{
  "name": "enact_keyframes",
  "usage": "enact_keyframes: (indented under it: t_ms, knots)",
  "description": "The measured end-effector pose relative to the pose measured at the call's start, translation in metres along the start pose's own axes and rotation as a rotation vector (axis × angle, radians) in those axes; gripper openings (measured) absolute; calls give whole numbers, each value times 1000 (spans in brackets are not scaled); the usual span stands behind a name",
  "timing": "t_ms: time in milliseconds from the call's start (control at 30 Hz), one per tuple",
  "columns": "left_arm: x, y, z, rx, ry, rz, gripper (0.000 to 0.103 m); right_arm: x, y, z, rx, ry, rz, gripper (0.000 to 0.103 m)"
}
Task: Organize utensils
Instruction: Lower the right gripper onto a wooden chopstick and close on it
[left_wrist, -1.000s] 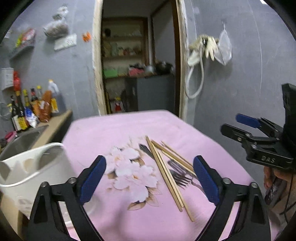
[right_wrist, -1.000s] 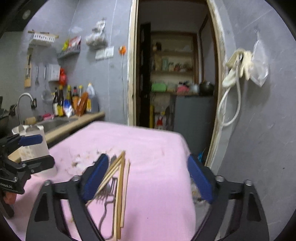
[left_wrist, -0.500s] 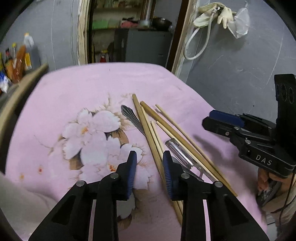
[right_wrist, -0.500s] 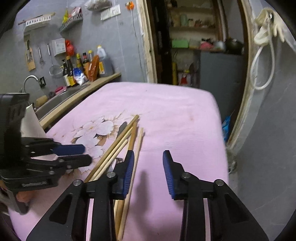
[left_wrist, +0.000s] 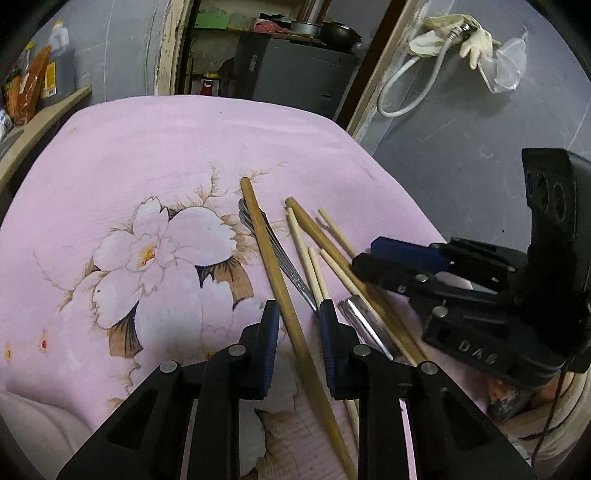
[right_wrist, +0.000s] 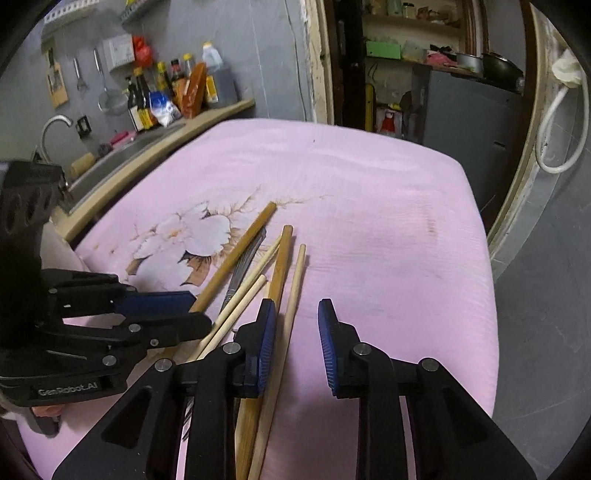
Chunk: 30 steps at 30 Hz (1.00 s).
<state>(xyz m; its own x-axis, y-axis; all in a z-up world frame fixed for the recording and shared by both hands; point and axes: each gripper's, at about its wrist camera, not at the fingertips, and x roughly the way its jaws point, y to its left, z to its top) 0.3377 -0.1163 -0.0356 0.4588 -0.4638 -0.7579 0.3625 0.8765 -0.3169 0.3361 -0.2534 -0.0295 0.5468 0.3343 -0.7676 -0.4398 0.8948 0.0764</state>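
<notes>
Left wrist view: your left gripper (left_wrist: 295, 325) is closing, its jaws a small way apart, with the brown chopstick (left_wrist: 275, 273) between them but not squeezed. It points down at the pink cloth (left_wrist: 147, 147) on the counter.

Right wrist view: your right gripper (right_wrist: 295, 332) is closing too, gripping nothing; a pale chopstick (right_wrist: 291, 310) lies between its jaws.

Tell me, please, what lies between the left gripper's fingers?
In the left wrist view, one dark wooden chopstick runs between the closing jaws of the left gripper, not yet gripped.

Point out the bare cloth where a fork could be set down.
Free: the pink cloth right of the chopsticks, out to its edge, and beyond the flower print. Crowded: the utensil pile, where the left gripper and right gripper are closing.
</notes>
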Motion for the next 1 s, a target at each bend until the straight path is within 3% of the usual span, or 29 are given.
enact_keyframes:
  t_ms: [133, 733, 767, 867, 1000]
  knots:
    - [3, 9, 2, -43, 16, -1, 12, 6, -3, 7, 5, 13, -14, 21]
    - [4, 15, 8, -90, 22, -29, 11, 29, -4, 19, 1, 108, -23, 22]
    - [4, 16, 8, -92, 22, -29, 10, 29, -3, 20, -11, 113, -31, 21]
    - [2, 15, 6, -89, 16, -24, 8, 28, -2, 19, -2, 119, -31, 6]
    - [-5, 10, 2, -69, 0, -22, 5, 17, -3, 14, 40, 82, -13, 3]
